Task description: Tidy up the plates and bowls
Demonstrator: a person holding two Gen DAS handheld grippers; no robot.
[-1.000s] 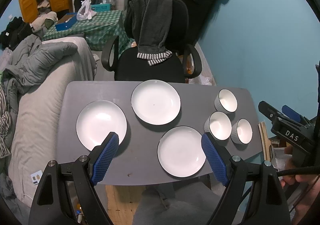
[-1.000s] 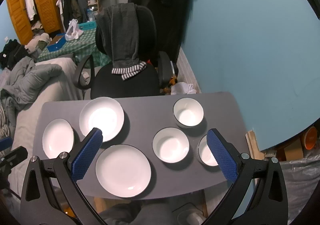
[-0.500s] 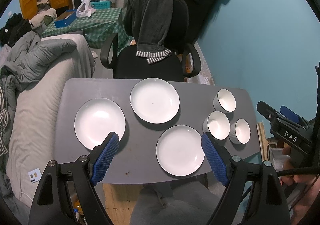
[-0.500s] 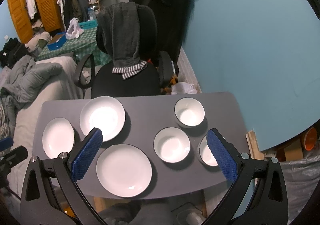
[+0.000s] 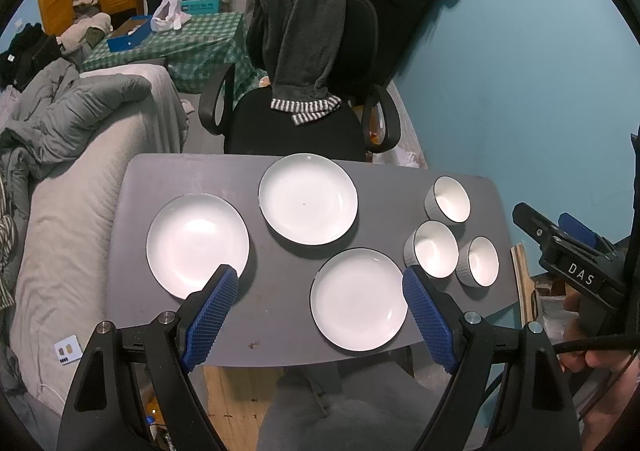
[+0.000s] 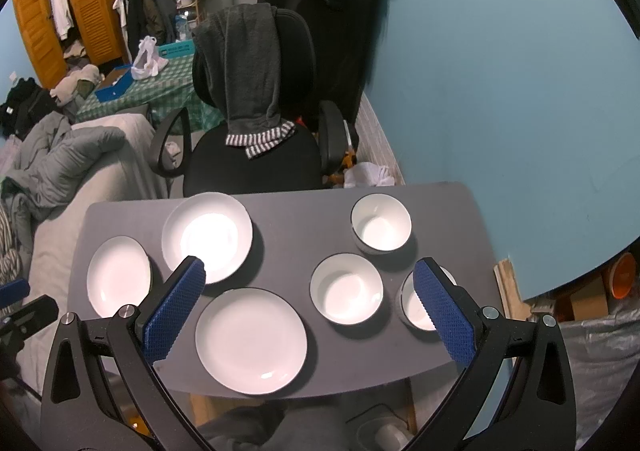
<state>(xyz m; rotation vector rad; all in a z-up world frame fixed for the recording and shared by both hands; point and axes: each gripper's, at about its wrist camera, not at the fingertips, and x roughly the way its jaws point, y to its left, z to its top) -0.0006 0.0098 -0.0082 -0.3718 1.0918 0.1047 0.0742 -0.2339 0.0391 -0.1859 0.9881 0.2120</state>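
Left gripper [image 5: 316, 315]: fingers [image 5: 210, 315] spread wide, nothing between them, held above the near edge of the counter [image 5: 276, 315]. Right gripper [image 6: 310, 311]: fingers [image 6: 444, 315] equally wide apart, empty, also above the near edge.

Counter contents, all white with a dark rim, all upright, none stacked:
- near plate [image 5: 358, 299] at the near edge, roughly centre, just beside the middle bowl [image 5: 434, 249]
- far plate [image 5: 308, 198] at the far edge, centre
- left plate [image 5: 196, 245] toward the left edge, its near rim partly hidden behind the left gripper's left finger in the left wrist view
- three bowls clustered at the right end: far bowl [image 5: 450, 198] near the far right corner, middle bowl inboard, near bowl [image 5: 480, 261] by the right edge; middle and near bowls look to be touching or nearly so, far bowl apart from both

In the right wrist view the near bowl [image 6: 416, 303] is half covered by the right finger; the middle bowl [image 6: 346, 288] and near plate [image 6: 251, 340] sit between the fingers.

Beyond the far edge: black office chair [image 5: 296, 131] with a dark garment [image 5: 304, 47] draped over its back. A bed [image 5: 60, 187] runs along the counter's left edge.
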